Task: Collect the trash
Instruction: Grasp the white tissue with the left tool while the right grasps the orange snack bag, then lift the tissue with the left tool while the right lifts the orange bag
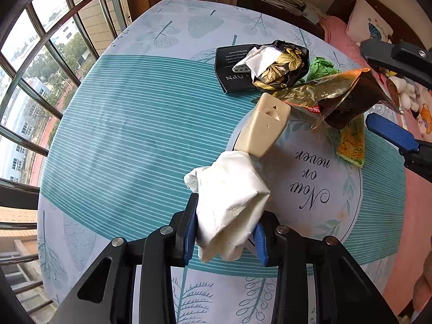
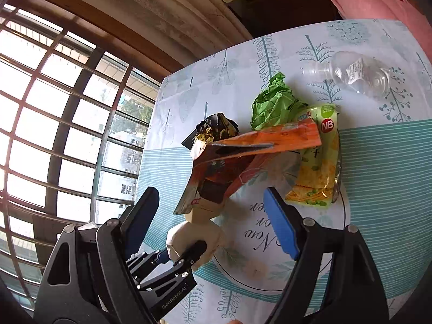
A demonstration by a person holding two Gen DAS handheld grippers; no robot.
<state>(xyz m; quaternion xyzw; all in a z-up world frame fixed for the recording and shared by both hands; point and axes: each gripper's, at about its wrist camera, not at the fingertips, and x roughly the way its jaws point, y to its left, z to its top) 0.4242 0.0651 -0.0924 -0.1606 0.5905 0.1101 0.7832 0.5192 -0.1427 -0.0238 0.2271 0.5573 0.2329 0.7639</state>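
My left gripper [image 1: 225, 226] is shut on a crumpled white tissue [image 1: 229, 202] that wraps the end of a beige carton [image 1: 263, 129], held above the table; it also shows in the right wrist view [image 2: 186, 245]. An orange snack bag [image 1: 337, 94] rests on the carton's far end [image 2: 253, 151]. A black-gold wrapper [image 1: 280, 66], a green paper ball [image 2: 272, 102], a yellow-green chip packet [image 2: 318, 170] and a black card [image 1: 232, 67] lie on the table. My right gripper [image 2: 213, 210] is open and empty, near the orange bag.
A clear plastic bottle [image 2: 359, 74] lies at the table's far right. The round table has a teal-striped cloth [image 1: 135, 135]. A barred window [image 1: 35, 81] is to the left. A pink bed [image 1: 413, 189] is to the right.
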